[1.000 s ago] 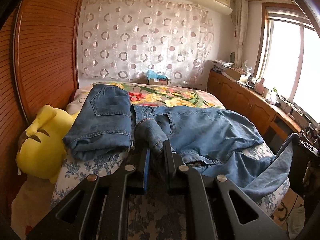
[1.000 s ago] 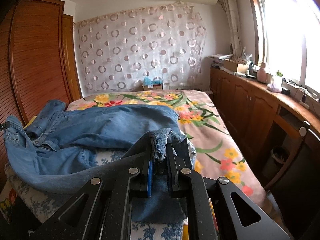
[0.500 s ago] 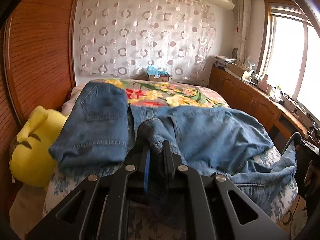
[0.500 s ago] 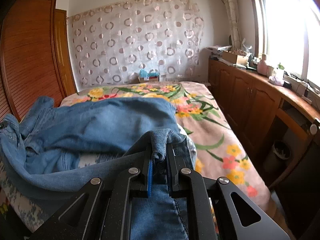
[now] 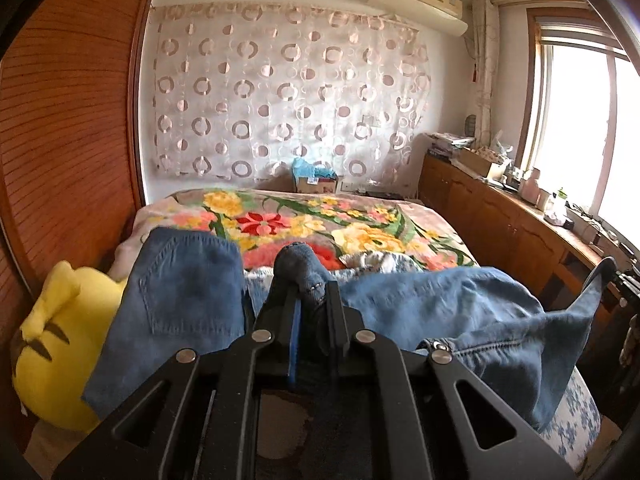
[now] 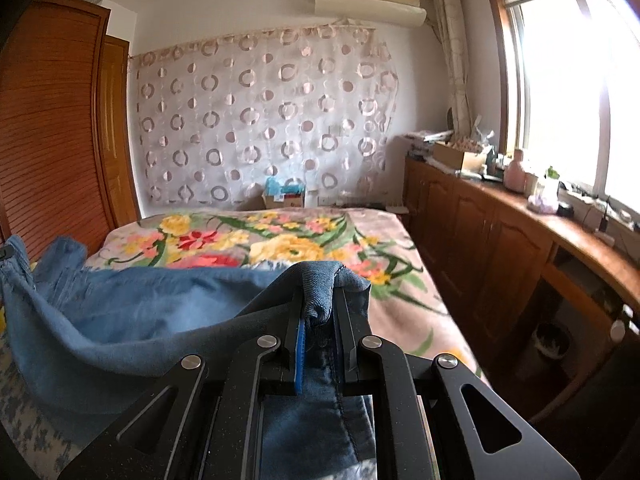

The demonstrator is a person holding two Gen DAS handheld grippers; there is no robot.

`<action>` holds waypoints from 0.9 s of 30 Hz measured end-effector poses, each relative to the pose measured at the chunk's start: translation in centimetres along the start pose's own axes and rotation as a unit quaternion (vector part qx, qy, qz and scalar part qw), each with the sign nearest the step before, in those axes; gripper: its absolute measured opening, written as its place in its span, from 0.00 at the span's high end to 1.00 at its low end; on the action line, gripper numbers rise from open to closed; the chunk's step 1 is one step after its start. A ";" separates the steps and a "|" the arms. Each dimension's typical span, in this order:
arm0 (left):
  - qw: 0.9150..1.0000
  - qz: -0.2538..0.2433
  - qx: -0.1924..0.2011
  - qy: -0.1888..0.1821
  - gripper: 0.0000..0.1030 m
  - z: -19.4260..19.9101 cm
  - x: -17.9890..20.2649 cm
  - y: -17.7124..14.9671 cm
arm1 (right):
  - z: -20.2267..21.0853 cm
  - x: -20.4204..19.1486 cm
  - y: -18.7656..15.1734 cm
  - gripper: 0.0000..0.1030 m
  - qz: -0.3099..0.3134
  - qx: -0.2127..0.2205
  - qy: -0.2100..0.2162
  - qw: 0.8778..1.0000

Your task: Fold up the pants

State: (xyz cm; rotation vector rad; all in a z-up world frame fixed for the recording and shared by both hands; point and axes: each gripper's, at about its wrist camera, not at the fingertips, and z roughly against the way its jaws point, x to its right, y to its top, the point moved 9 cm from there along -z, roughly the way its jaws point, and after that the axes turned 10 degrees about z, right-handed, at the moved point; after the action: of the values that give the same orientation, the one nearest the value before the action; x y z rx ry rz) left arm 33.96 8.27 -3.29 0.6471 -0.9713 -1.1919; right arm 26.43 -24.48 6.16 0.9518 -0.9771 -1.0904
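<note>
L gripper: jaws clamped on a bunched fold of the jeans; dark denim knob sticks up betw. the fingers. Grip same as 1 s ago.
R gripper: jaws pinched on another fold of the same jeans; cloth pokes up above the tips, a seamed strip hangs down under the jaws. Grip unchanged too.
Jeans, where: on the near end of the bed, held up off it at both pinch pts. In L view the cloth runs from the L gripper out to the right, one corner lifted to a peak near the R edge of the frame.
Change, jeans: 1 s ago they lay spread flat w/ waistband and pocket showing; now pulled up and taut, blocking more of the bedspread behind. In R view the near edge sits higher in frame vs. before.
Change, view: both cams show more wall and ceiling than before; bed lower in frame.
Folded pants: second denim pair, pocket side up, just left of the L gripper, lies on the bed. Looks bigger and closer than 1 s ago.
Plush toy: yellow, left of the folded pants, touching their edge.
Bedspread: floral, far half of bed bare.
Cabinets: wood, along the window wall, clutter on top.
Curtain: ring-pattern sheer on the back wall.
</note>
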 end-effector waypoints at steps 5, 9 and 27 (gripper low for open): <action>1.000 -0.002 0.011 0.009 0.89 -2.0 0.1 2.3 | -2.3 -0.4 1.8 0.90 0.016 0.015 -0.012 1.000; 1.000 -0.002 0.014 0.017 0.89 -3.7 -0.2 3.6 | -4.7 -1.3 2.4 0.90 0.028 0.020 -0.016 0.999; 0.996 -0.013 -0.070 0.048 0.65 -9.7 -2.1 1.1 | -13.4 -4.0 -2.5 0.82 0.038 -0.073 0.011 0.997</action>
State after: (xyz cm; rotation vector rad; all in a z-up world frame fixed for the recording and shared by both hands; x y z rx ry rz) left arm 42.90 9.89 -7.44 0.6011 -0.7940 -1.2282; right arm 37.79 -19.40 -0.59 0.8009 -0.8959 -1.0690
